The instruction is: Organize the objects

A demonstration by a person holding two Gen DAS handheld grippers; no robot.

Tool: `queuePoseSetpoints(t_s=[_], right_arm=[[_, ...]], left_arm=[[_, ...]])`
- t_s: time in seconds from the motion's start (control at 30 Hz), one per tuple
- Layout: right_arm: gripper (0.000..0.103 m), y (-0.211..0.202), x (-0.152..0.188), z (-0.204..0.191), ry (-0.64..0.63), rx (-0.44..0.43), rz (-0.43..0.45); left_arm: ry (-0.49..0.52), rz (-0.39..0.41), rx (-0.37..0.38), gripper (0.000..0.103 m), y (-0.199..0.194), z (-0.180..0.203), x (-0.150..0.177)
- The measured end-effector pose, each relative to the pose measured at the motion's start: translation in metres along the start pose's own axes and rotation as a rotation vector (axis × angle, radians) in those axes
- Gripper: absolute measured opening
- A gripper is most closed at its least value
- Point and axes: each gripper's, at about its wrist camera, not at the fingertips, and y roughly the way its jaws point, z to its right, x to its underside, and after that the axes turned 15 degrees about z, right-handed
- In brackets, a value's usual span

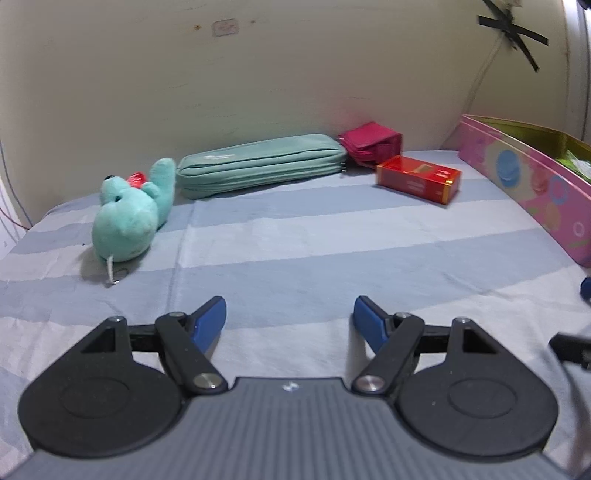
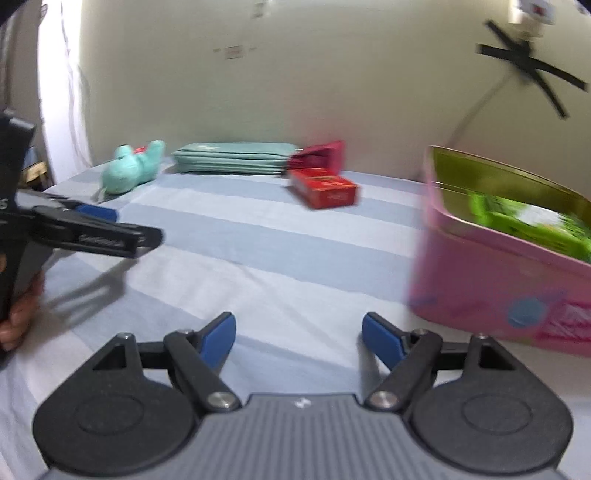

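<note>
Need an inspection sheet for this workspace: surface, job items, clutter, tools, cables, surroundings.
Surface: blue-striped bedsheet, lightly wrinkled.
Job's things: teal plush toy, teal pouch, magenta wallet and red box lie along the wall; pink tin at right, open, green packet inside.
Clutter: nothing seen.
Tools: left tool open, empty; right tool open, empty.
Cables: thin cord down the wall, taped by black tape.
Surroundings: cream wall, scuffed.

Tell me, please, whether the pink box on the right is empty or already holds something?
Not empty: the pink box is open at the top, and a green packet lies inside.
</note>
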Motion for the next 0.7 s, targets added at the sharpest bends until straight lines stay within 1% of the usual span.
queuePoseSetpoints(t_s=[0.07,0.1,0.13,0.2,0.33,0.43,0.5,0.53,0.63,0.67,0.7], right_arm=[[0.079,0.011,-0.005,-0.006,-0.010,-0.022,-0.011],[0.081,0.017,-0.007,-0.010,-0.020,-0.030,-0.017],[0.083,0.022,-0.009,-0.013,-0.026,-0.043,-0.019],[0.084,0.036,-0.015,-0.016,-0.026,-0.064,-0.023],[0.085,0.065,-0.033,-0.014,-0.017,-0.024,0.037],[0.089,0.091,-0.053,-0.002,0.003,0.040,0.109],[0.091,0.115,-0.065,0.006,0.001,0.085,0.128],[0.093,0.128,-0.069,0.010,0.004,0.099,0.122],[0.095,0.164,-0.076,0.024,0.020,0.133,0.082],[0.096,0.176,-0.077,0.027,0.026,0.140,0.050],[0.096,0.189,-0.078,0.031,0.051,0.128,-0.009]], left_arm=[[-0.023,-0.003,-0.014,0.078,0.003,-0.008,-0.001],[-0.038,-0.006,-0.021,0.078,0.005,-0.012,-0.001],[-0.064,-0.011,-0.027,0.078,0.005,-0.016,-0.001],[-0.134,-0.025,-0.021,0.078,0.008,-0.027,0.000],[-0.181,-0.008,-0.023,0.078,0.004,-0.030,0.001],[-0.196,0.009,-0.034,0.078,0.002,-0.031,0.001],[-0.206,0.013,-0.032,0.078,0.003,-0.034,0.001],[-0.212,0.014,-0.030,0.078,0.003,-0.035,0.001],[-0.228,0.012,-0.022,0.078,0.006,-0.038,0.001],[-0.231,0.013,-0.019,0.078,0.006,-0.038,0.001],[-0.234,0.013,-0.016,0.078,0.007,-0.039,0.001]])
